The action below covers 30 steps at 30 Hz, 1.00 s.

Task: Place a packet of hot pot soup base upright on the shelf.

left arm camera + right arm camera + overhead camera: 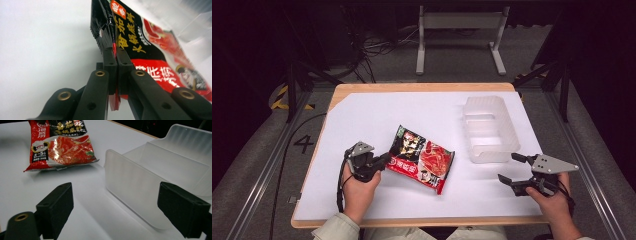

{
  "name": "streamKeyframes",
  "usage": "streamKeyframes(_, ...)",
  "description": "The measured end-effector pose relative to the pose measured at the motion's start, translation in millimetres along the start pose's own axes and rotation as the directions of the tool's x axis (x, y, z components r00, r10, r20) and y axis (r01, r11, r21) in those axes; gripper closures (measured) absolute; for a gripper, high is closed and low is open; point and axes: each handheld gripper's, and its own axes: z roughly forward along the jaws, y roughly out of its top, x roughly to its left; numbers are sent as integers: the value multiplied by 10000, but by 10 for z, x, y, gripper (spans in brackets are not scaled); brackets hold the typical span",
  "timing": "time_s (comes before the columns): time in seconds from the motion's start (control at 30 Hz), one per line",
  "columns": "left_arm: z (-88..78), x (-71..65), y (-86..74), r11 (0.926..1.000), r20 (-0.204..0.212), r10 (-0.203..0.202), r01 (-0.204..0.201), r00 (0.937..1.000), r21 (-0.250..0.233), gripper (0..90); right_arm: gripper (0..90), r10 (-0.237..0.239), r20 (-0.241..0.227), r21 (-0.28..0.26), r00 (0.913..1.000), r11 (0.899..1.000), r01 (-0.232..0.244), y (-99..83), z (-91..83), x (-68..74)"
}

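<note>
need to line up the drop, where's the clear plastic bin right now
In the high view the clear plastic bin sits on the white table at right of centre, just right of the red sauce packet and just beyond the open right gripper.

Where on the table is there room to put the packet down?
Bare white table lies behind the packet, left of the clear bin; more lies along the near edge between both hands. It is crowded by the bin, where the right gripper waits open.
</note>
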Motion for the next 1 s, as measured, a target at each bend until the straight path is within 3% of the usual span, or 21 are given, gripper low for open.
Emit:
streamKeyframes(0.23,-37,-218,227,9963,35,732,-730,9973,-455,886,137,-24,15,-17,10000,10000,24,1,-9,0)
streamKeyframes(0.43,-74,-306,323,9934,29,1081,-1079,9941,-379,888,137,-37,2,-16,10000,10000,37,0,-10,1)
streamKeyframes(0.7,-137,-403,515,9906,341,1354,-1345,9902,-267,889,138,-102,-48,36,9999,9999,102,9,7,16)
streamKeyframes(1.0,-251,-499,691,9778,470,2036,-2006,9779,-605,889,137,-144,-231,-290,9996,9995,137,58,20,50)
